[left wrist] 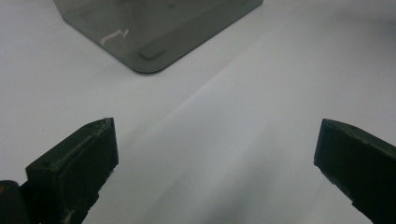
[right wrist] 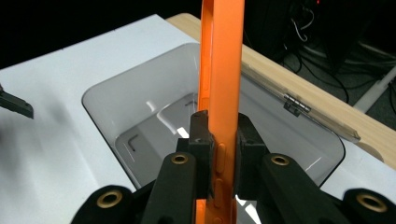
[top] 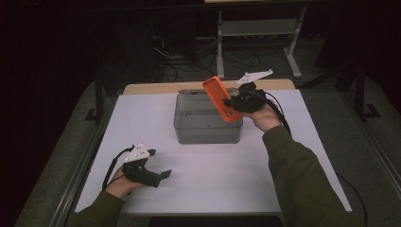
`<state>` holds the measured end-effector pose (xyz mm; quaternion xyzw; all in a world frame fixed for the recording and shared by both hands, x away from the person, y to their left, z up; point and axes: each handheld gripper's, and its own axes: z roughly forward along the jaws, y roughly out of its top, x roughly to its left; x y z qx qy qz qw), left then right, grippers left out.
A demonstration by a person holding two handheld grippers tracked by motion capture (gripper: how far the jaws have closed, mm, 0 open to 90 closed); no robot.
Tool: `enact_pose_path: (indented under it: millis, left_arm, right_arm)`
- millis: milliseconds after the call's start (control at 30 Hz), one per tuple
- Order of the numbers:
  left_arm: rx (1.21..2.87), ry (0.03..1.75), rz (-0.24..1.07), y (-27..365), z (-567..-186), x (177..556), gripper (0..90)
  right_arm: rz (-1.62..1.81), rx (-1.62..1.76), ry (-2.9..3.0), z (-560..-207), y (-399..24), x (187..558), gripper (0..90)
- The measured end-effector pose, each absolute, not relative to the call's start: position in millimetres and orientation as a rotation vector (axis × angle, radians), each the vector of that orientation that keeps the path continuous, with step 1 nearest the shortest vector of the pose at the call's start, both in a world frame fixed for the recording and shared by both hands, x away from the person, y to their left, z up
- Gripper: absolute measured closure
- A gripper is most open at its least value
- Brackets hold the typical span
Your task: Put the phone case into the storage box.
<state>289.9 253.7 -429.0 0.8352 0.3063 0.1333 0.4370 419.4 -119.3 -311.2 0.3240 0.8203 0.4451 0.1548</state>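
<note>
An orange phone case (top: 220, 98) hangs tilted over the right end of a clear grey plastic bin (top: 208, 135), held by my right gripper (top: 232, 104), which is shut on its edge. In the right gripper view the orange phone case (right wrist: 224, 79) stands upright between the two black jaws, above the open bin (right wrist: 116, 93). My left gripper (top: 163, 174) rests low at the table's front left, open, with nothing between its fingers. In the left gripper view its fingers (left wrist: 84, 158) stand wide apart over bare white table, with a corner of the bin (left wrist: 149, 56) ahead.
The white table (top: 208, 179) has a wooden strip (top: 156, 87) along its far edge. The bin's lid (right wrist: 303, 100) hangs open at the back on a hinge. Beyond the table stand a white desk frame (top: 257, 28) and cables on a dark floor.
</note>
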Motion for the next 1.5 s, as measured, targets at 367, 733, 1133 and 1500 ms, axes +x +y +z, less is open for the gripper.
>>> enact_pose_path:
  millis: [367,733,1133,1500]
  left_arm:
    - [2.076,0.765,0.330,254,-429,290,0.0]
    - [2.074,0.764,0.330,254,-429,290,0.0]
    - [2.070,0.765,0.336,254,-428,290,0.0]
    - [2.026,0.784,0.331,257,-426,290,0.0]
  right_arm:
    - [1.160,0.974,2.421,-314,-111,432,79.5]
    - [1.049,1.044,2.479,-316,-105,442,79.5]
    - [0.932,1.103,2.547,-319,-94,453,79.4]
    - [0.811,1.181,2.592,-326,-82,465,79.4]
